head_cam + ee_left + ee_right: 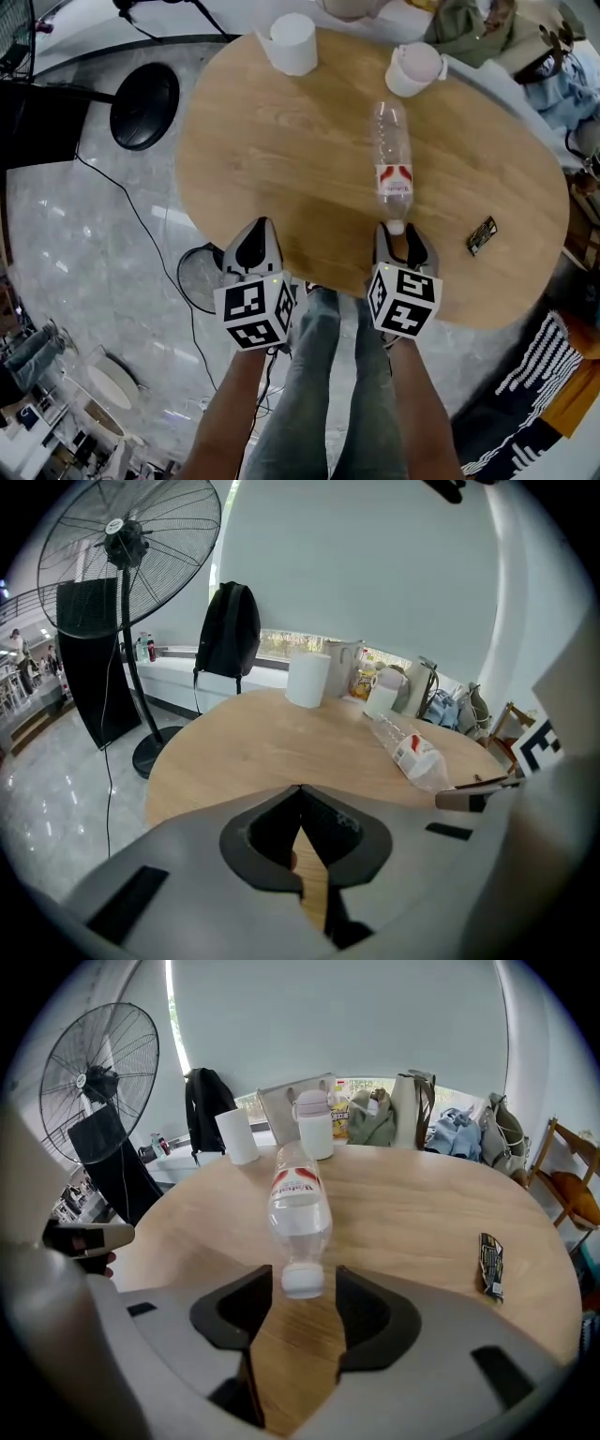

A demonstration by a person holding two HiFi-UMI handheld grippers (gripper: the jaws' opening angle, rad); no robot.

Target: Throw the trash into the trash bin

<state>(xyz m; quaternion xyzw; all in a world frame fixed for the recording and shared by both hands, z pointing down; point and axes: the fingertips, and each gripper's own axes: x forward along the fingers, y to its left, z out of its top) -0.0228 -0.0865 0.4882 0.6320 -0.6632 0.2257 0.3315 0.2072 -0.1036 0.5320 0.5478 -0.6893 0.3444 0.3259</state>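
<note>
Your right gripper (306, 1290), jaws spread, flanks the cap (302, 1279) of the bottle (298, 1206); pinch off-centre and it rolls aside. Your left gripper (301, 791) is pressed together, empty.

Overhead head view — gripper views low, shared table (281, 150)

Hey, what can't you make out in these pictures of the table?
- Trash bin: in no view.
- Dark wrapper: print too small in head view and right gripper view.
- Plastic bottle: label lettering blurred in every view.
- Bags behind the table: cut off by head view's top edge.
</note>
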